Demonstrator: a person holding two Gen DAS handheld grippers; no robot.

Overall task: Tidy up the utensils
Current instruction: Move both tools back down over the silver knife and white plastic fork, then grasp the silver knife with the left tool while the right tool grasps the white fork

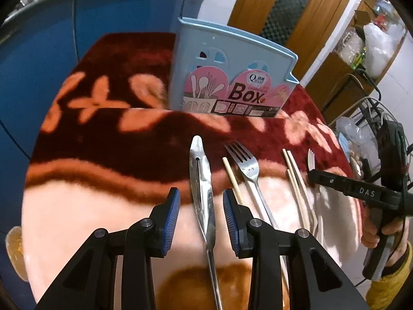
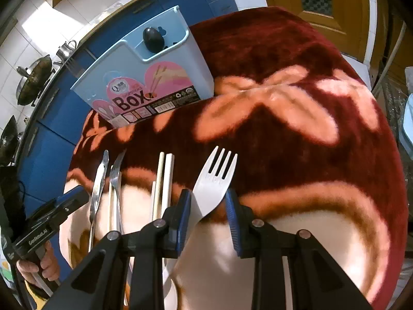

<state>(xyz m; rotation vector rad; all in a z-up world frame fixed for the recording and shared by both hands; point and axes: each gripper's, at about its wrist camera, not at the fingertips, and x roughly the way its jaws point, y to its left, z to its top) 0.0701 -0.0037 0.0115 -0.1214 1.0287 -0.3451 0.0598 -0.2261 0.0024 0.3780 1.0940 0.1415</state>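
Utensils lie in a row on a red and pink flowered blanket (image 1: 116, 139). A steel knife (image 1: 202, 193) lies between the open fingers of my left gripper (image 1: 201, 215), untouched. Right of it lie a single chopstick (image 1: 232, 178), a steel fork (image 1: 249, 173), a bunch of chopsticks (image 1: 296, 180) and a white plastic fork (image 2: 214, 180). My right gripper (image 2: 209, 219) is open with the white fork between its fingers; the left pad (image 2: 184, 222) is at the fork's edge. A light blue utensil box (image 1: 227, 69) stands behind, also in the right wrist view (image 2: 144, 77).
Blue kitchen cabinets (image 1: 38, 51) run behind the table. Wooden doors (image 1: 296, 5) and a cluttered shelf (image 1: 366, 49) stand at the right. Pots and pans (image 2: 33, 77) sit on the counter. The blanket's right half (image 2: 296, 103) holds nothing.
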